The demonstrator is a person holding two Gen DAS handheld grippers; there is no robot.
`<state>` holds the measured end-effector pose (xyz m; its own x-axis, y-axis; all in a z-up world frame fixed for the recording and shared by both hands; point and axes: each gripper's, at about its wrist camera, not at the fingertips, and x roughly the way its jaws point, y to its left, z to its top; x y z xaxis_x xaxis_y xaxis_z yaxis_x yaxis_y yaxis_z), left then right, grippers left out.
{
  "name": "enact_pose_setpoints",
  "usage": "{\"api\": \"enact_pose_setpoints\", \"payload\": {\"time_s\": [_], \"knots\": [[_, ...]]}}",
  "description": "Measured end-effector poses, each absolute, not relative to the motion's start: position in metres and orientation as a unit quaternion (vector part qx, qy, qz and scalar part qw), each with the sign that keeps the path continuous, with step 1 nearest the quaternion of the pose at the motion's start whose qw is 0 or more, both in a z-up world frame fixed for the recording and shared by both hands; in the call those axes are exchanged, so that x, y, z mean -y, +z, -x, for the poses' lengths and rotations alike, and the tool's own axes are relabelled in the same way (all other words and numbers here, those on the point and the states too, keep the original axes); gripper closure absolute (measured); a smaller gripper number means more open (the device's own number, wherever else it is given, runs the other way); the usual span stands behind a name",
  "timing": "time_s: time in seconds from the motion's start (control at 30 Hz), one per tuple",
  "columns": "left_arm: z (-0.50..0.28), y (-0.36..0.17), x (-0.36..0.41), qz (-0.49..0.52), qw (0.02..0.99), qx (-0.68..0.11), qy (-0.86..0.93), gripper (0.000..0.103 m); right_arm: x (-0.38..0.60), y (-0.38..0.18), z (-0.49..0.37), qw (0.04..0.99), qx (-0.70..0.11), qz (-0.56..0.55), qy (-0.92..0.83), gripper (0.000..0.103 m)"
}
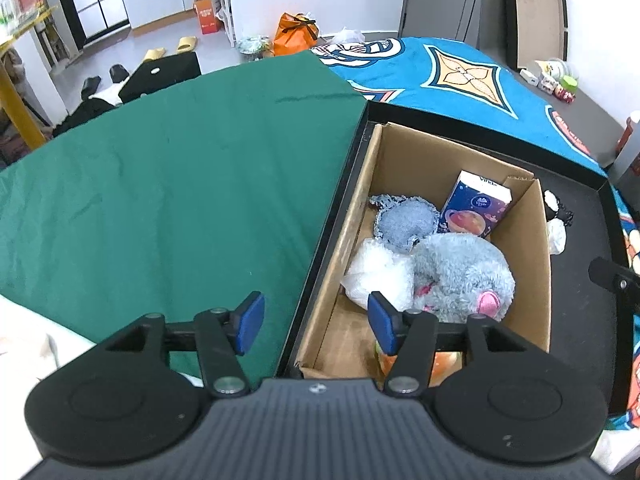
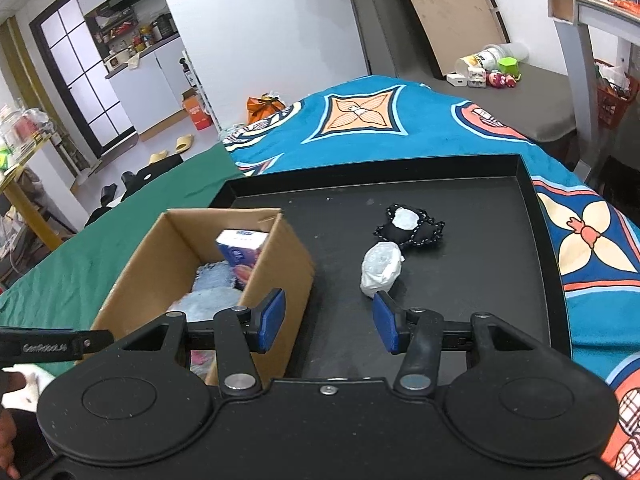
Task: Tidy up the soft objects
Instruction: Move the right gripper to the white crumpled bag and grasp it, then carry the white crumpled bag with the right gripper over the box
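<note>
The cardboard box (image 1: 540, 248) is plain brown corrugated paper, matt, with raw cut edges. Inside it, the grey plush toy (image 1: 464, 268) has long fluffy pile, the blue-grey knitted piece (image 1: 404, 222) looks coarse and nubbly, and the white bundle (image 1: 376, 276) has a crinkled, slightly shiny plastic skin. The tissue pack (image 1: 476, 204) wears glossy printed wrap. The black tray (image 2: 472, 320) is smooth and matt, speckled with dust. On it, the black cloth pouch (image 2: 416, 232) is soft fabric with stitched edging, and the white wad (image 2: 380, 268) looks like crumpled film. The green cloth (image 1: 160, 184) is matt and creased; the patterned blanket (image 2: 400, 148) looks velvety. The gripper bodies are matt black plastic with blue rubbery pads (image 2: 272, 316) and metal rivets.
</note>
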<state>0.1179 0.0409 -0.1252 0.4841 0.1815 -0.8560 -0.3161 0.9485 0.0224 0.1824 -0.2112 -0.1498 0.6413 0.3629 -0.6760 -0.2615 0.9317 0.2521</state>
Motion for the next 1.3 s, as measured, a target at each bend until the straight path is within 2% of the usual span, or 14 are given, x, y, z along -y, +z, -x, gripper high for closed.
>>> {"api": "enact_pose_setpoints", "payload": {"time_s": [1.0,1.03,1.13,1.3], "knots": [[-0.158,-0.149,-0.005,-0.029,0.823,-0.529,0.204,0.047,0.235,-0.228,-0.241,0.899,-0.383,-0.127,0.171,0.054],[-0.159,-0.149,-0.004,-0.032,0.823,-0.529,0.205,0.047,0.235,-0.227,-0.242,0.899,-0.382,-0.128,0.171,0.055],[-0.161,-0.15,-0.004,-0.033,0.82,-0.532,0.208,0.047,0.237,-0.228,-0.243,0.9,-0.38,-0.132,0.17,0.07],[-0.16,-0.15,-0.002,-0.034,0.821,-0.531,0.207,0.047,0.239,-0.224,-0.238,0.903,-0.379,-0.122,0.162,0.072]]}}
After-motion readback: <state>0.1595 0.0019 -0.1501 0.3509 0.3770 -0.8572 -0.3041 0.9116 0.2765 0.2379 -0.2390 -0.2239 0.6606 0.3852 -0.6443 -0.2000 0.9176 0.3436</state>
